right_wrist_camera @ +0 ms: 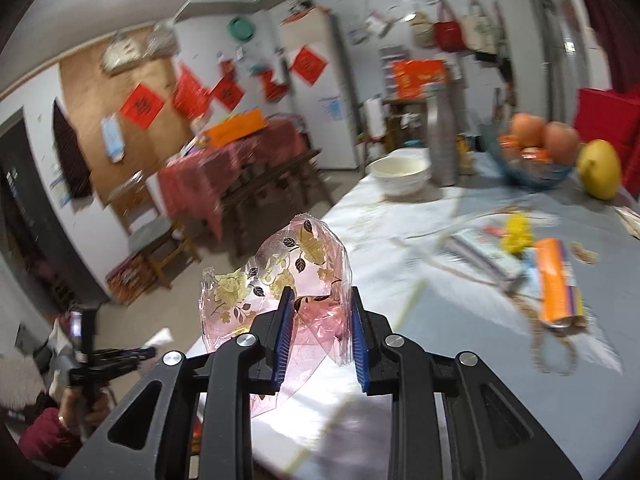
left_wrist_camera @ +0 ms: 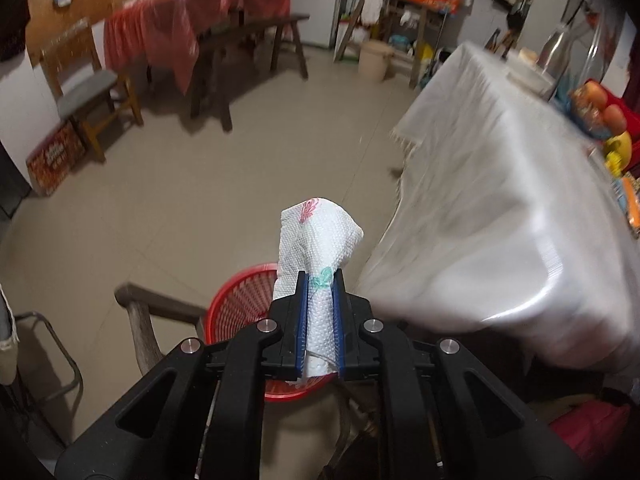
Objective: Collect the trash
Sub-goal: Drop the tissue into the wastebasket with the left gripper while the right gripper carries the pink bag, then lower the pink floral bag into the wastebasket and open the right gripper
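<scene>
My left gripper [left_wrist_camera: 320, 280] is shut on a crumpled white paper towel [left_wrist_camera: 318, 236] with pink and green print. It holds the towel in the air above a red plastic basket [left_wrist_camera: 240, 304] that stands on the floor beside the table. My right gripper [right_wrist_camera: 322, 300] is shut on a pink see-through wrapper [right_wrist_camera: 280, 276] with gold flowers, held above the near edge of the table [right_wrist_camera: 420, 280]. The left gripper also shows in the right wrist view [right_wrist_camera: 116, 356], low at the left.
The table has a white cloth [left_wrist_camera: 500, 184]. On it are a white bowl [right_wrist_camera: 400, 174], a metal flask [right_wrist_camera: 442, 140], a fruit bowl [right_wrist_camera: 536, 160], a yellow fruit [right_wrist_camera: 600, 168], an orange packet [right_wrist_camera: 554, 280] and string. A wooden stool [left_wrist_camera: 148, 320], chair [left_wrist_camera: 92, 96] and red-clothed table [left_wrist_camera: 192, 28] stand around the floor.
</scene>
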Demonstrator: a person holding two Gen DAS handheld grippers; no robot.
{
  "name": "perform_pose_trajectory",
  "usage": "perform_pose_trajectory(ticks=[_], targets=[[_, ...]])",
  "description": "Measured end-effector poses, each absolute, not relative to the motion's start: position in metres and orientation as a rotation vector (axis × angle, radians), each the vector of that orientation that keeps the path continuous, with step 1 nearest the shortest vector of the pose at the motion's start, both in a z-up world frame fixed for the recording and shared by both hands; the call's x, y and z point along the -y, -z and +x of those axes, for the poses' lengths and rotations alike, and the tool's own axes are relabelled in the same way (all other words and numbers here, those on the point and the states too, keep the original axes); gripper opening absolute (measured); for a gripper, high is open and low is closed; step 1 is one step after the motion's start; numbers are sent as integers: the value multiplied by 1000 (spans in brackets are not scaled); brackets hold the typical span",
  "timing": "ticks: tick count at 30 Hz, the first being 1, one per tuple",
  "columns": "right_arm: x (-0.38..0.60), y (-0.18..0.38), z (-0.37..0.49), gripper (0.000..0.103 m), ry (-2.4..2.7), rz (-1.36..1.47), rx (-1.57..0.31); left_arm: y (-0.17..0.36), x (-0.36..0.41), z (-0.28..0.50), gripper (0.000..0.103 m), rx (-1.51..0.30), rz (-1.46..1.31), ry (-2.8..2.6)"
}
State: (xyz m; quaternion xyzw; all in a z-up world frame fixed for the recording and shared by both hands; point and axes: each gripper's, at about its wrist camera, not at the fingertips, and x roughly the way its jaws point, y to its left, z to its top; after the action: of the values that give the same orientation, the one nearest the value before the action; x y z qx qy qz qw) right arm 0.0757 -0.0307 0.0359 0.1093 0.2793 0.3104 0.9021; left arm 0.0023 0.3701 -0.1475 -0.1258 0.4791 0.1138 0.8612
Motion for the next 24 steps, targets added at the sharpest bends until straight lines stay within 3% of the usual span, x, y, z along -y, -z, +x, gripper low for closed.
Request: perform_pose_trajectory(ticks=[3, 5, 6, 7, 16, 24], targets=[[-1, -38, 74, 27, -697, 192, -612, 179, -378, 4, 16, -1065, -302, -220], [-22, -40, 71, 27, -729, 169, -627, 198, -383, 5, 33, -1103, -325, -214], [-32, -42, 68, 27, -744, 156, -631, 204, -386, 5, 49, -1115, -337, -220], [-40, -42, 66, 27, -755, 146, -634, 207, -387, 5, 58, -1118, -345, -228], [-105, -45, 49, 27, -862, 51, -684, 183, -415, -7, 87, -1038, -344, -300], [-172, -39, 30, 27, -987, -61, -736, 139, -465, -33, 95, -922, -343, -496]])
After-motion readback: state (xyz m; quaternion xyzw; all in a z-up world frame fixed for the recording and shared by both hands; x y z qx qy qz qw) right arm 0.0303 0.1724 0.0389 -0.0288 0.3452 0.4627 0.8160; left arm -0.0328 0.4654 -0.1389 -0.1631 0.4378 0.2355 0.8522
